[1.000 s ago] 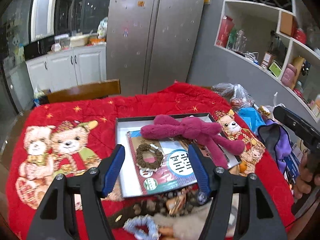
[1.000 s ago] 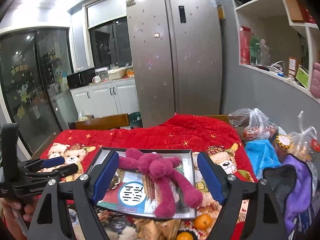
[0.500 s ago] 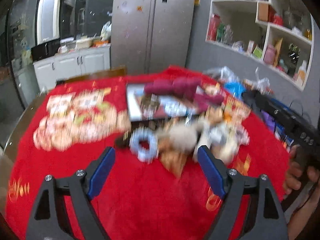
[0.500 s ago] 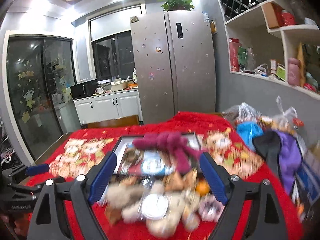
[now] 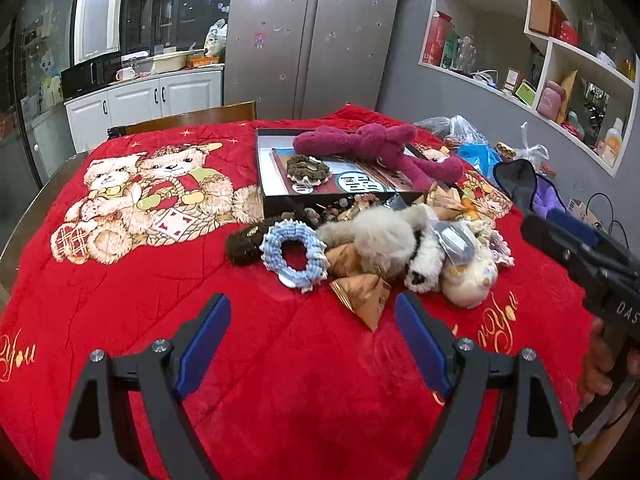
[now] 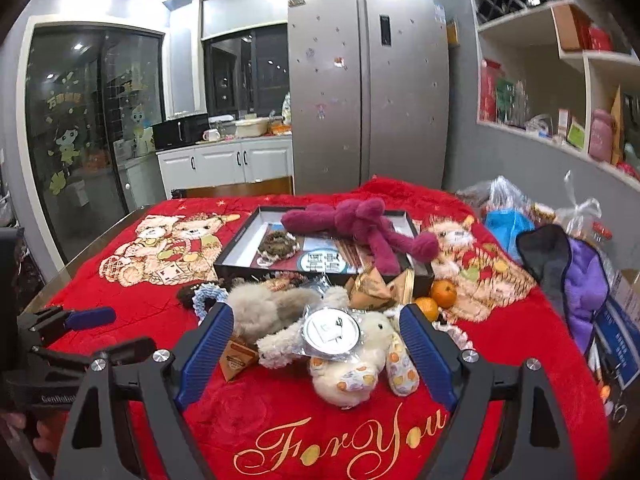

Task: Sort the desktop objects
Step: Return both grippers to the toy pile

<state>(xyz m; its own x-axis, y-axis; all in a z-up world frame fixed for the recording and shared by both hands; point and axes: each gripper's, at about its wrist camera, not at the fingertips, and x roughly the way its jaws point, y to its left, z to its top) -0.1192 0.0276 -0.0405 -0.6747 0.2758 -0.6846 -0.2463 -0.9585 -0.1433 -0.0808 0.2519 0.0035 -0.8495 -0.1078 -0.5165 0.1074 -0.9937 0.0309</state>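
Observation:
A black box (image 5: 263, 184) (image 6: 236, 256) on the red blanket holds a magenta plush (image 5: 372, 144) (image 6: 352, 222), a brown scrunchie (image 5: 308, 168) and a booklet. In front of it lies a heap: a blue scrunchie (image 5: 296, 252), a grey plush (image 5: 380, 236) (image 6: 264, 308), a cream plush (image 5: 468, 280) (image 6: 356, 372), gold pyramid packets (image 5: 364, 296), a round silver packet (image 6: 330, 330) and two oranges (image 6: 442, 292). My left gripper (image 5: 310, 308) hangs open over bare blanket, short of the heap. My right gripper (image 6: 316, 314) is open, with the heap beyond its fingers.
Plastic bags (image 6: 504, 200) and a purple cloth (image 6: 580, 276) crowd the table's right side. A wooden chair (image 5: 192, 118) stands at the far edge, with a fridge (image 5: 304, 32) behind it. Wall shelves (image 5: 540, 60) run along the right. A hand (image 5: 600, 364) holds the right gripper's handle.
Both grippers have drawn back from over the box toward the near edge of the table, so the heap now lies ahead of them. The left jaws have widened.

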